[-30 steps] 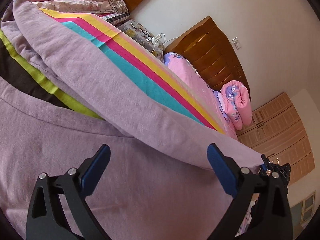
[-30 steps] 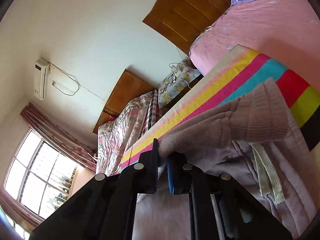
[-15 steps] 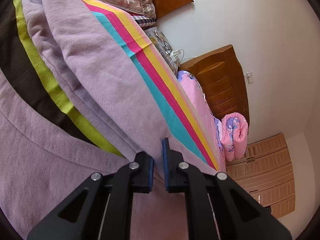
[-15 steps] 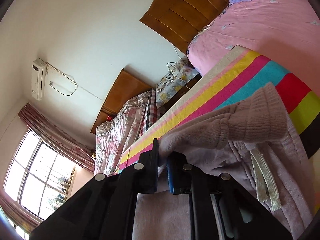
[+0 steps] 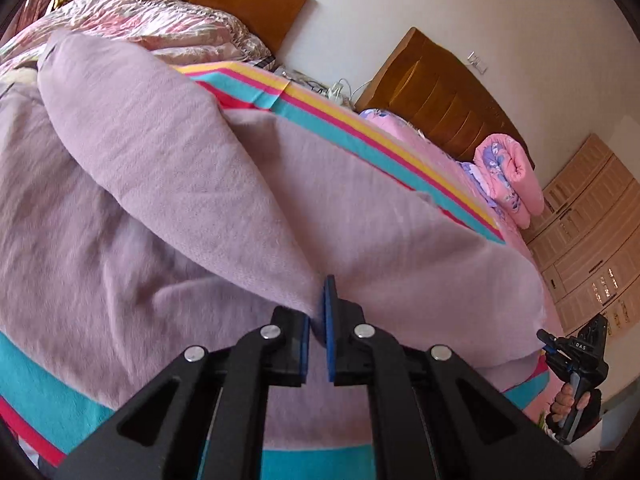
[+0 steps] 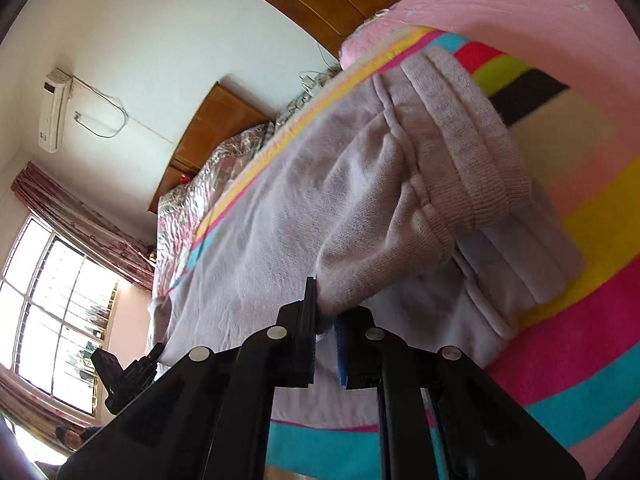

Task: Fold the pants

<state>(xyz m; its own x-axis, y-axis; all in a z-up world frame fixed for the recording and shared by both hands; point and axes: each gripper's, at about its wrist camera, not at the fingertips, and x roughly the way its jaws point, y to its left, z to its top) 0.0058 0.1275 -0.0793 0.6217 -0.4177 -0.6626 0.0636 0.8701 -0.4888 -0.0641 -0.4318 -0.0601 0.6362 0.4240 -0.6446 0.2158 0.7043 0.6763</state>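
Lilac knit pants [image 5: 200, 168] lie spread over a striped blanket [image 5: 360, 128] on a bed. My left gripper [image 5: 318, 320] is shut on a raised fold of the pants' fabric, which drapes away from its blue pads. In the right wrist view the ribbed waistband end of the pants [image 6: 460, 152] is doubled over, and my right gripper [image 6: 326, 316] is shut on its near edge. The right gripper [image 5: 576, 356], held in a hand, also shows at the far right of the left wrist view. The left gripper [image 6: 128, 372] shows at the lower left of the right wrist view.
A shiny floral quilt [image 5: 160, 12] is piled at the head of this bed. Beyond lies a pink bed with a rolled quilt [image 5: 508, 176], wooden headboards [image 5: 440, 92] and a wardrobe [image 5: 588, 232]. A window [image 6: 52, 308] and an air conditioner [image 6: 54, 110] are on the walls.
My left gripper went from wide open to shut on a fold of the pants, then swung across with it. My right gripper came down with the waistband, still shut on it.
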